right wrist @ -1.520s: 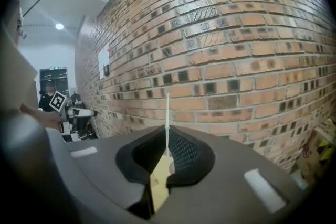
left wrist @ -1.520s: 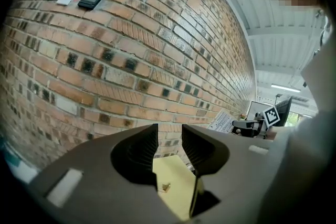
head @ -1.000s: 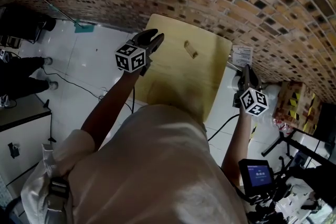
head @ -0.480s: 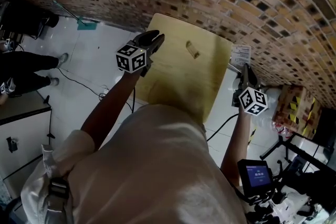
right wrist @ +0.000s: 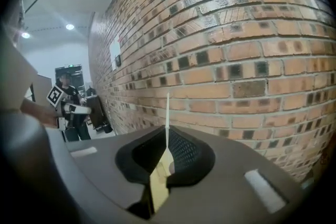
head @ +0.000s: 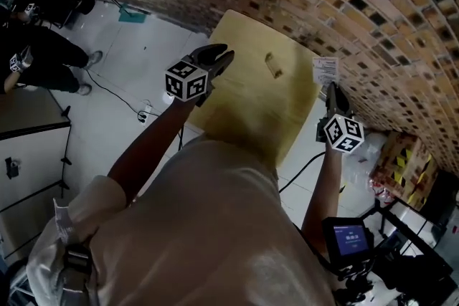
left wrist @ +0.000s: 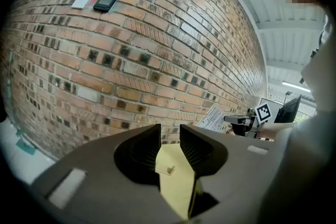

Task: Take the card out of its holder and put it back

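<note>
Card (head: 325, 71) is out of its holder (head: 272, 65), so you are at the midpoint of the task, with the return leg ahead, as far as these views show.

Your right gripper (head: 333, 91) is clenched on the card's lower edge. The card stands upright in it, just past the far right corner of the table (head: 244, 111) and close to the brick wall (head: 373, 3). It is clear of the holder.

The holder, a small wooden block, sits on the table near its far edge, right of the middle. It is empty.

Your left gripper (head: 215, 57) hangs over the table's left edge, jaws released and apart, with nothing between them.

The next move probably calls for carrying the card back over the table toward the holder, lining its thin edge up with the slot and lowering it in squarely. The block looks light, so your free left gripper may need to steady it.

Count: one card, one holder, one table, two grippers.
</note>
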The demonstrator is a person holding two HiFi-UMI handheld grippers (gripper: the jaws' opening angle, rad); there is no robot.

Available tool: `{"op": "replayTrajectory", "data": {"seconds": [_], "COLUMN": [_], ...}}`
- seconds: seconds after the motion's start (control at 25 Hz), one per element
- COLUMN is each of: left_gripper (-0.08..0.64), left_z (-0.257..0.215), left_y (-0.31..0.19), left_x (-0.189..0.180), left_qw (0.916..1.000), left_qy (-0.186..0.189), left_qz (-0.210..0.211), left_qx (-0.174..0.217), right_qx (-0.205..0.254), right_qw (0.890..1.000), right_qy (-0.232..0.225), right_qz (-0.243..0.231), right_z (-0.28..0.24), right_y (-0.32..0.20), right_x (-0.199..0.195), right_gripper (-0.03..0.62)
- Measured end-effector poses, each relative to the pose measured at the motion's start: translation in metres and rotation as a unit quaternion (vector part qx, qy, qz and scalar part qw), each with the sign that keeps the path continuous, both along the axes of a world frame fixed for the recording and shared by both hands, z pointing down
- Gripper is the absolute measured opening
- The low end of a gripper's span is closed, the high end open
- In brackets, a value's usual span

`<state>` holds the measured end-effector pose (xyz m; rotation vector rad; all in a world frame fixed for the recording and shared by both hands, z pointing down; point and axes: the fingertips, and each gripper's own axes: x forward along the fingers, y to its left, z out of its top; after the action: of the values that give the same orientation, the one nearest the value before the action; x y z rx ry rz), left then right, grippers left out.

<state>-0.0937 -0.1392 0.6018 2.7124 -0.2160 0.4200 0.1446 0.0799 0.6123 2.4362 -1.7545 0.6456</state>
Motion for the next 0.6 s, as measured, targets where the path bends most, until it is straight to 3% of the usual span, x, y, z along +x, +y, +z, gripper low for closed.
{"op": "replayTrajectory", "data": {"seconds": [0.6], "left_gripper": [0.132], "left_z": [0.014], "left_y": [0.03], "left_x": [-0.016], "left_qw": [0.9993], "left_qy": [-0.033], "left_qz": [-0.018], "left_qx": [-0.001], "right_qx": [-0.031], "right_qw": [0.993], "right_qy": [-0.016], "right_qz": [-0.11], "right_z": [0.05], "right_y": [-0.07], "right_x": [-0.022], "right_gripper": [0.014]}}
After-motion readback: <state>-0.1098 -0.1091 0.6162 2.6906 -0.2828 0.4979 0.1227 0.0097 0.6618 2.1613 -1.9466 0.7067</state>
